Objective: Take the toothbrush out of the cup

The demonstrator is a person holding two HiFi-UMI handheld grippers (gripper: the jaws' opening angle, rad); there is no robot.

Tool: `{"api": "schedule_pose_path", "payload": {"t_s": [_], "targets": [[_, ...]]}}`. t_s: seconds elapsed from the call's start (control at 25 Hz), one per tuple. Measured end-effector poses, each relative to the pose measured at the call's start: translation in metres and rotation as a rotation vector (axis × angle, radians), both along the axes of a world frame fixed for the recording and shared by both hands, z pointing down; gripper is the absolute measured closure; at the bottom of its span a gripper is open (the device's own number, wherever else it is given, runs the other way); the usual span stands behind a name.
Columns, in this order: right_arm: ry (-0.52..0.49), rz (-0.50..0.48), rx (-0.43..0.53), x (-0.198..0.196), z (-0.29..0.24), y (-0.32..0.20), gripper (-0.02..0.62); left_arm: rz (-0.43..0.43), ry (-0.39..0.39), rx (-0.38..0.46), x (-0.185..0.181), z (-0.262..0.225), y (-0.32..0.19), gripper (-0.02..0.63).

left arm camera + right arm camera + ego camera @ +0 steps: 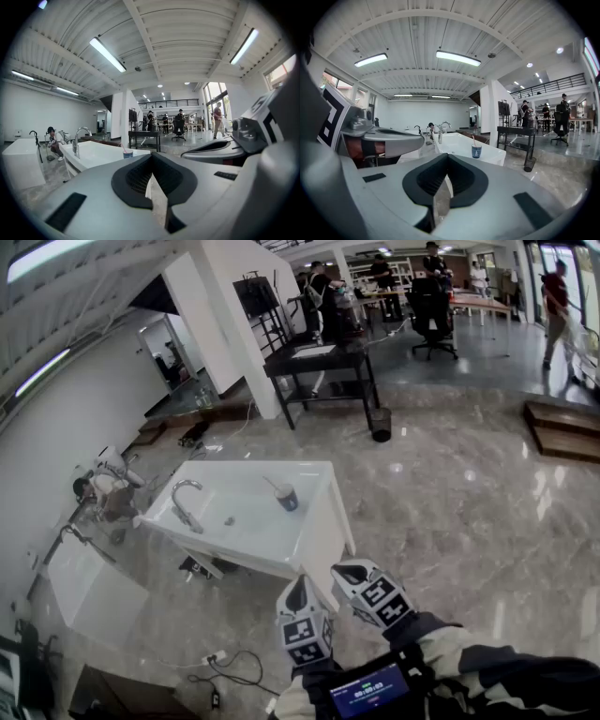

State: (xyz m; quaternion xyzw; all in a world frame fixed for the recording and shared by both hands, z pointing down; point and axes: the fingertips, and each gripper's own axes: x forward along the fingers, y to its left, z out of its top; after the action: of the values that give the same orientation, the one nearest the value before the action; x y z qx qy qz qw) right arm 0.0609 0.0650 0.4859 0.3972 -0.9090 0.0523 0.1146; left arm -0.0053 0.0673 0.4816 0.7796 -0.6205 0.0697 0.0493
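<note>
A dark blue cup stands on the right part of the white sink unit, with a toothbrush leaning out of it to the left. Both grippers hang side by side well short of the sink, near the bottom of the head view, left gripper and right gripper. Far ahead of the left gripper are the cup and pink toothbrush. The right gripper also faces the cup from a distance. The jaws of both are shut with nothing between them.
A chrome faucet rises at the sink's left end. A white tub and a crouching person are at the left. Behind the sink stand a black table and a bin. Cables lie on the floor.
</note>
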Motion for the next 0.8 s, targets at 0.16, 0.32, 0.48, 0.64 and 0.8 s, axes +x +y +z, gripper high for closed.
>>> {"api": "schedule_pose_path", "payload": {"t_s": [0.16,0.32,0.48,0.64,0.8], "targets": [[0.001,0.015,-0.002,-0.011,-0.002,-0.022,0.598,0.033,-0.005,0.001,-0.007,-0.004,-0.024,0.601],[-0.006,0.057,-0.003,-0.02,-0.002,-0.049,0.598,0.066,-0.016,0.004,-0.017,-0.003,-0.051,0.601],[0.0,0.103,-0.001,-0.026,-0.004,-0.076,0.598,0.088,-0.017,-0.013,-0.03,-0.002,-0.081,0.601],[0.008,0.14,-0.002,-0.04,-0.005,-0.097,0.598,0.127,-0.015,-0.013,-0.044,0.0,-0.103,0.601],[0.028,0.161,-0.008,-0.051,0.004,-0.114,0.598,0.152,-0.019,-0.022,-0.056,0.01,-0.123,0.601]]}}
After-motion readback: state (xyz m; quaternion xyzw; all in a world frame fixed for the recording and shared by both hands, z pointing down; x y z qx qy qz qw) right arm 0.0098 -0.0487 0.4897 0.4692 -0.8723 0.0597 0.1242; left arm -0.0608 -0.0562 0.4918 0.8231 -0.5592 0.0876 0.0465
